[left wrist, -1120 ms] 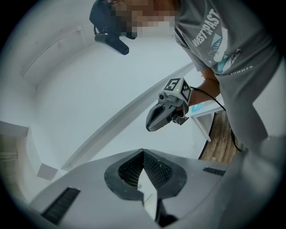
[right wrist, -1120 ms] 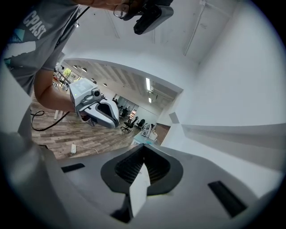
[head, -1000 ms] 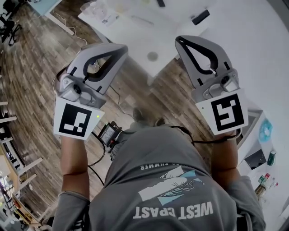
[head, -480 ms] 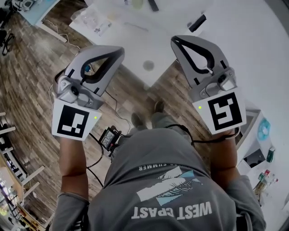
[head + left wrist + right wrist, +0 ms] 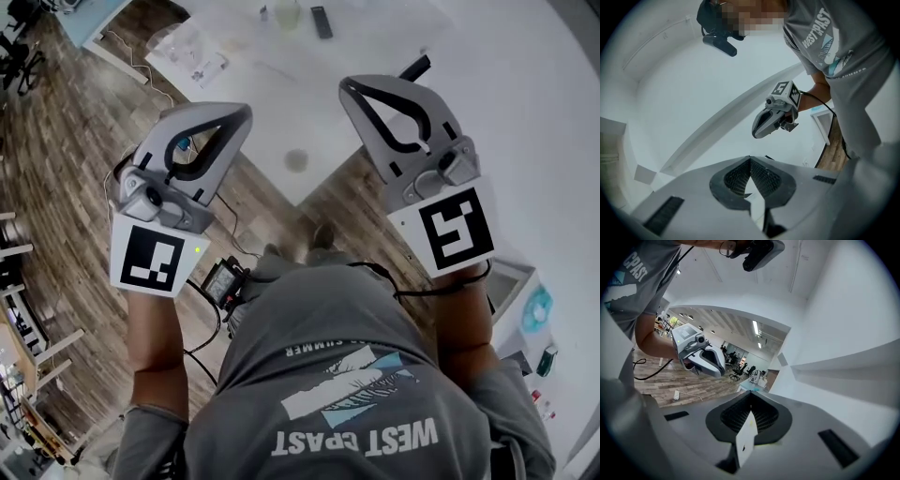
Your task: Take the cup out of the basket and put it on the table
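Observation:
No basket or cup shows plainly in any view. In the head view a person holds both grippers out in front of the chest, over the wooden floor near a white table [image 5: 272, 103]. The left gripper [image 5: 239, 111] is shut with nothing between its jaws, and its tip reaches the table's near edge. At the same height to its right, the right gripper [image 5: 349, 86] is also shut and empty. The left gripper view has its own closed jaws [image 5: 751, 159] below and the right gripper [image 5: 761, 129] against a white wall. The right gripper view has its own closed jaws [image 5: 751, 394] and the left gripper [image 5: 715, 366].
On the table's far part lie a clear plastic bag [image 5: 192, 47], a dark remote [image 5: 321, 21] and a small pale container [image 5: 286, 11]. A black box with cables [image 5: 223, 279] hangs at the person's waist. White shelves [image 5: 520, 300] stand at the right.
The table has slid nearer and lower in the head view as the person walks toward it. Both grippers keep their pose and stay shut.

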`<state>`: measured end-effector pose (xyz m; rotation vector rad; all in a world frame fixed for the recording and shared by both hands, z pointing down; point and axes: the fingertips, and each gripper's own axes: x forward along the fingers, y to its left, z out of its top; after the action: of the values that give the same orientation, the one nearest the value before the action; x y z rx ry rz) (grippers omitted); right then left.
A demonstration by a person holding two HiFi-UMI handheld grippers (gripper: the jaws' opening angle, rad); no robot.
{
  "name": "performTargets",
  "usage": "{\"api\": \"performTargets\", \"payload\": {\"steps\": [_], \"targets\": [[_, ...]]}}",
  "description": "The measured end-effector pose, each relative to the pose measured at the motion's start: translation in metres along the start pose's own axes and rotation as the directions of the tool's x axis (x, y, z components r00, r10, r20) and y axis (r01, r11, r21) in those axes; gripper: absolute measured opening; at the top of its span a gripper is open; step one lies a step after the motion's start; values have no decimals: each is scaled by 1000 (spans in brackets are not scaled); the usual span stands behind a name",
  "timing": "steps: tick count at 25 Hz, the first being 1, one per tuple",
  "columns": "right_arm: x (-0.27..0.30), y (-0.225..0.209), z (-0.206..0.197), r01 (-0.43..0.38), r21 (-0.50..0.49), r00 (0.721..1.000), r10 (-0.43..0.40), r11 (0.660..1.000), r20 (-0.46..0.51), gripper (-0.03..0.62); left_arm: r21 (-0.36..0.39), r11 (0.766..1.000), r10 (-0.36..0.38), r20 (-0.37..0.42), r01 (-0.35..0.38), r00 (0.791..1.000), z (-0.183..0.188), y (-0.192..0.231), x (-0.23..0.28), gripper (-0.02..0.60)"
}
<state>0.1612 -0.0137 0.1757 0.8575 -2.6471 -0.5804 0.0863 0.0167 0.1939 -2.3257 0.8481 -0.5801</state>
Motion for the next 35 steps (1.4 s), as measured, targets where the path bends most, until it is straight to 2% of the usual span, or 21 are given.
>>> {"api": "performTargets", "payload": {"steps": [8, 14, 25, 35], "targets": [[13, -19, -13, -28, 22, 1000, 28, 999, 3, 12, -19, 1000, 10, -35, -11, 999, -10, 10, 16, 9], [39, -35, -16, 11, 33, 1000, -11, 999, -6, 12, -14, 1000, -14, -4, 14, 1000, -30, 35, 31, 9], [102, -62, -15, 81, 18, 993, -79, 997, -82, 12, 3, 998, -58, 90, 58, 994, -72, 94, 36, 9], [138, -92, -32, 78, -1, 990, -78, 997, -118, 12, -14, 997, -79, 101, 81, 992, -93, 107, 54, 9]]}}
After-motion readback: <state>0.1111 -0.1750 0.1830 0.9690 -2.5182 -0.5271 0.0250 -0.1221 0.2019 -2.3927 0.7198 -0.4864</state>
